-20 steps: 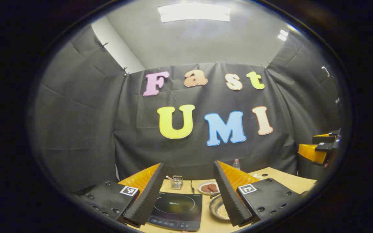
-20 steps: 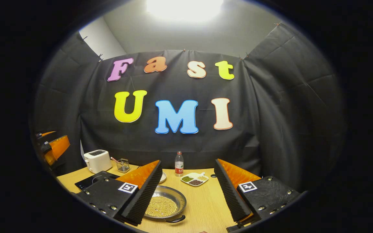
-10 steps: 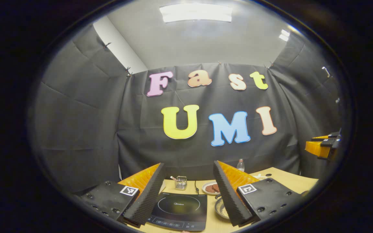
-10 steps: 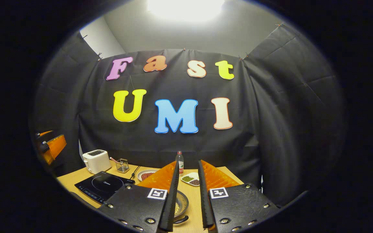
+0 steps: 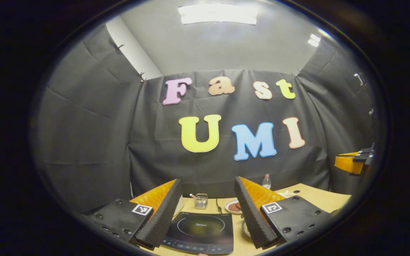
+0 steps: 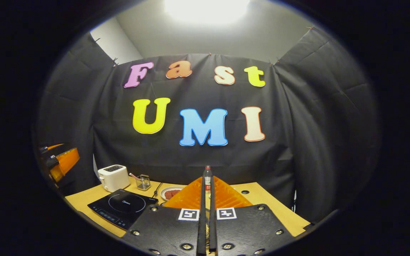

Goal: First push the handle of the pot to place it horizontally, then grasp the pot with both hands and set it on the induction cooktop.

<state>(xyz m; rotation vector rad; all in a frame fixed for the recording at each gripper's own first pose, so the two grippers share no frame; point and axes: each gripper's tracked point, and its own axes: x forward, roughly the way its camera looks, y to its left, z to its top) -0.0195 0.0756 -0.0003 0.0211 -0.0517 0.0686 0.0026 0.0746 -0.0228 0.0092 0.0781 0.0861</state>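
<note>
Right gripper (image 6: 206, 213): the fingers are now drawn almost together with only a thin slit between them and nothing clamped, where a second ago they stood wide apart. Judgement: a closed gripper makes a blunt pusher, so this suits nudging the pot's handle as the first step.

Left gripper (image 5: 208, 213): the fingers stand wide apart and hold nothing, as before. Its view has swung, so the flat black induction cooktop (image 5: 199, 231) now sits squarely between the fingers.

Shallow round metal pot (image 5: 245, 228): in the left gripper view a sliver of its rim shows on the pale wooden table (image 5: 319, 195), just right of the cooktop and touching neither gripper. Its handle is hidden, so its alignment cannot be confirmed. Earlier it was seen holding pale beans, which may spill if it is pushed roughly or tilted on lifting.

Further back stand a white plate with brown food (image 6: 171, 193), a small wire basket (image 6: 143, 182), a white toaster (image 6: 113, 177) and a clear plastic bottle (image 5: 267, 181) by the wall.
</note>
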